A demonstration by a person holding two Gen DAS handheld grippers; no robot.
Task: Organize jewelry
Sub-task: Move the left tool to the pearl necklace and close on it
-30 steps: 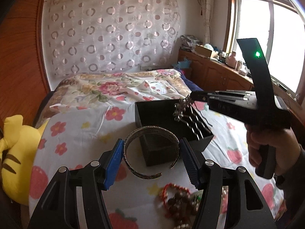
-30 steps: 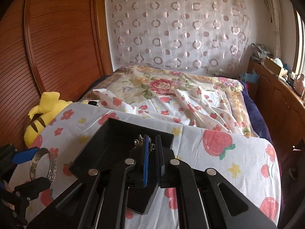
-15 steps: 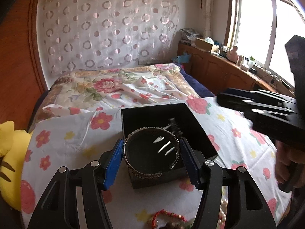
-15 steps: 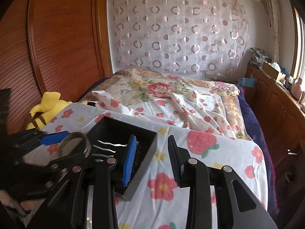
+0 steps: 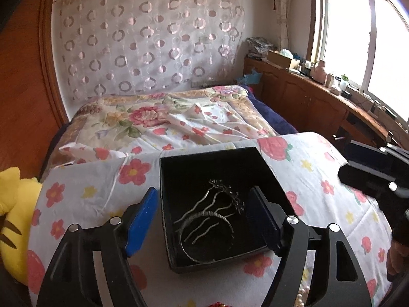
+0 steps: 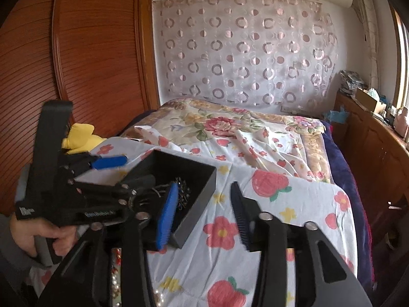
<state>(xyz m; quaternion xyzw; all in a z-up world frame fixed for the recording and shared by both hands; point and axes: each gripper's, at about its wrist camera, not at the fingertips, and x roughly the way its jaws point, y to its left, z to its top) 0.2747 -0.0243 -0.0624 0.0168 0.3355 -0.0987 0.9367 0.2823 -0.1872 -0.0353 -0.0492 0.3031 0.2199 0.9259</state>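
A black open box (image 5: pixel 225 161) sits on the flowered sheet; it also shows in the right wrist view (image 6: pixel 204 186). Inside lie a silver bangle (image 5: pixel 204 257) and a silver hair comb with wavy prongs (image 5: pixel 219 202). My left gripper (image 5: pixel 204 225) is open and empty, its blue pads straddling the box's near part just above it. My right gripper (image 6: pixel 203 215) is open and empty, right of the box above the sheet; it shows at the right edge of the left wrist view (image 5: pixel 370 168). The left gripper appears in the right wrist view (image 6: pixel 110 162).
Bead and pearl strands (image 6: pixel 116 276) lie near the front edge of the sheet. A yellow plush toy (image 5: pixel 12 217) sits at the left. A flowered bed (image 5: pixel 158 120) lies beyond, a wooden wardrobe (image 6: pixel 89 64) at the left, a wooden counter (image 5: pixel 319 97) under the window at the right.
My left gripper opened and dropped the bangle into the box beside the comb. My right gripper, which earlier released the comb into the box, has drawn back to the right and stays open.
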